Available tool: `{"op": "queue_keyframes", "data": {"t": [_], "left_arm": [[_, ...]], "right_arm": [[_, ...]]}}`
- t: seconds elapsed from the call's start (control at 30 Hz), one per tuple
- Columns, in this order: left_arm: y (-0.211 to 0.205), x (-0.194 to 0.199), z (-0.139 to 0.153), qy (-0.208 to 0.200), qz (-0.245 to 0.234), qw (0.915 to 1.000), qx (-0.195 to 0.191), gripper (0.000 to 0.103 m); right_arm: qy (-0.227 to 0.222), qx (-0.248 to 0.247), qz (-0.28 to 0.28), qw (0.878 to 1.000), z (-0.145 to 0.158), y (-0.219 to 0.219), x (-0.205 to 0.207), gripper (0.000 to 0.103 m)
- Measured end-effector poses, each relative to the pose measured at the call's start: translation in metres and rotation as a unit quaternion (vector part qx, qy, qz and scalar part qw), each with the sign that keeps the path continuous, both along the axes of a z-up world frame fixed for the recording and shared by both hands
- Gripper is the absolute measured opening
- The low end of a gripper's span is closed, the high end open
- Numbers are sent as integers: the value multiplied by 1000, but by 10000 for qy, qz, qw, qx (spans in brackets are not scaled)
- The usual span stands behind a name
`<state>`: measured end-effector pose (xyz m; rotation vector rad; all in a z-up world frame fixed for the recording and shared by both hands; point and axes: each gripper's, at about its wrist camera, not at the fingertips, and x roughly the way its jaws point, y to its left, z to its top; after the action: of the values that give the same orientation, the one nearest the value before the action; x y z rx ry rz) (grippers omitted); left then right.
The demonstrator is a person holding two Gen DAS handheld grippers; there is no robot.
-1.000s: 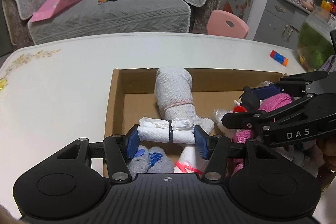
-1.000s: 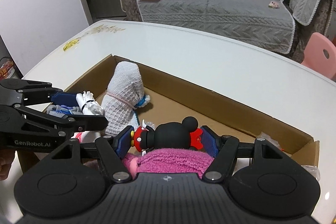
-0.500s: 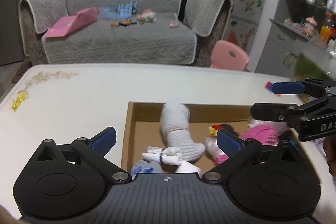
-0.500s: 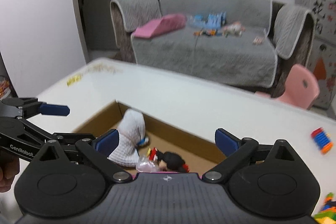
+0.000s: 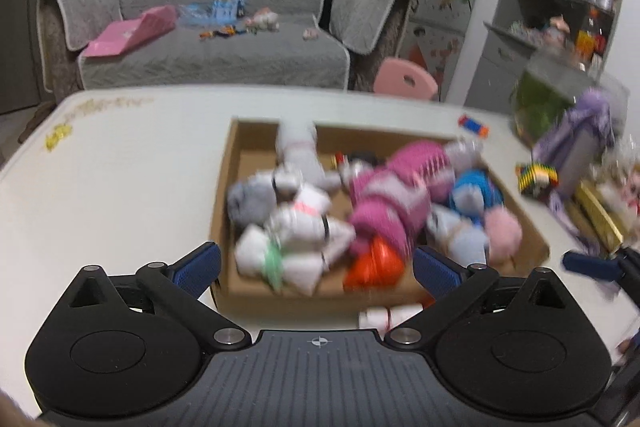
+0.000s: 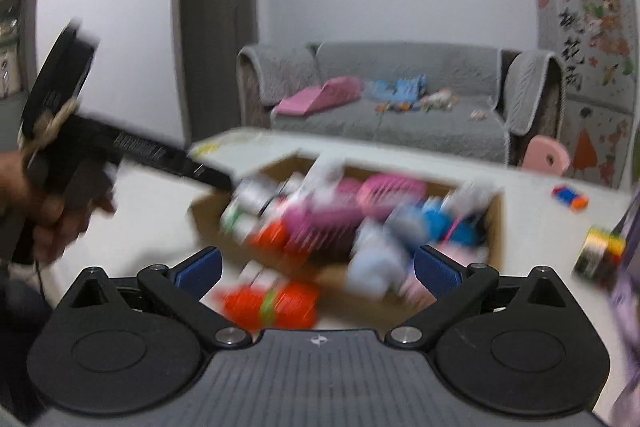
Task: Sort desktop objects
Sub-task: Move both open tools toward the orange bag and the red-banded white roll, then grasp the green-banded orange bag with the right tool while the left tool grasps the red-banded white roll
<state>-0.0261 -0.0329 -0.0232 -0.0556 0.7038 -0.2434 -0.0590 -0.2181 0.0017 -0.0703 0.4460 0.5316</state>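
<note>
A cardboard box (image 5: 224,211) sits on the white table, full of soft things: white cloth rolls (image 5: 296,227), a pink knit piece (image 5: 400,187), an orange item (image 5: 372,265), blue and pale pink pieces. My left gripper (image 5: 316,263) is open and empty, pulled back above the box's near edge. My right gripper (image 6: 316,263) is open and empty, also back from the box (image 6: 494,227). An orange roll with a green band (image 6: 272,305) lies on the table before the box. Both views are blurred.
A small white roll (image 5: 390,315) lies outside the box's near wall. A red-blue block (image 5: 474,123), a multicoloured block (image 5: 536,177) and purple packaging (image 5: 576,143) lie on the table at the right. A grey sofa (image 5: 212,55) stands behind.
Both grippers opened, letting go of the white roll and the black mouse toy into the box, then pulled back and up. The whole box now shows.
</note>
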Motion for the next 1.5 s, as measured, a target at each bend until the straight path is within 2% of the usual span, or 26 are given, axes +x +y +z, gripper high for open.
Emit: {"op": "queue_keyframes", "data": {"t": [0.13, 0.23, 0.43, 0.53, 0.63, 0.7, 0.73, 0.77, 0.8, 1.07, 1.3, 1.33, 1.47, 1.5], "left_arm": [[-2, -7, -8, 159, -29, 9999, -62, 103], [0, -11, -11, 184, -5, 9998, -66, 103], [14, -17, -12, 250, 166, 9995, -44, 103], [16, -18, -13, 264, 170, 9995, 2, 103], [15, -17, -17, 322, 157, 9994, 19, 103], [13, -16, -20, 374, 129, 9992, 53, 103], [12, -15, -21, 393, 120, 9991, 78, 103], [10, -15, -23, 416, 112, 9990, 102, 103], [8, -14, -25, 436, 105, 9989, 113, 103], [-24, -9, -45, 593, -113, 9978, 258, 103], [-65, -4, -60, 401, -210, 9967, 669, 103], [-68, -2, -62, 404, -202, 9966, 694, 103], [-74, 2, -75, 449, -115, 9960, 762, 103], [-76, 0, -77, 351, -100, 9959, 832, 103]], "right_arm": [[99, -195, 297, 9993, -21, 28, -4, 102], [19, -467, 251, 9986, -31, 52, 2, 102], [265, -739, 64, 9969, -45, 77, 37, 102], [463, -866, -77, 9951, -45, 86, 55, 102], [476, -899, -189, 9946, -41, 88, 65, 102], [724, -909, -248, 9929, -44, 87, 75, 100], [789, -809, -242, 9933, -43, 82, 77, 94], [771, -703, -249, 9942, -41, 74, 77, 76], [748, -694, -286, 9944, -41, 70, 78, 70], [751, -554, -609, 9938, -46, 30, 58, 69], [718, -425, -840, 9930, -56, 16, 51, 71], [712, -409, -833, 9931, -57, 14, 37, 71], [674, -413, -831, 9934, -57, 11, 32, 74], [669, -410, -850, 9933, -57, 11, 34, 77]]}}
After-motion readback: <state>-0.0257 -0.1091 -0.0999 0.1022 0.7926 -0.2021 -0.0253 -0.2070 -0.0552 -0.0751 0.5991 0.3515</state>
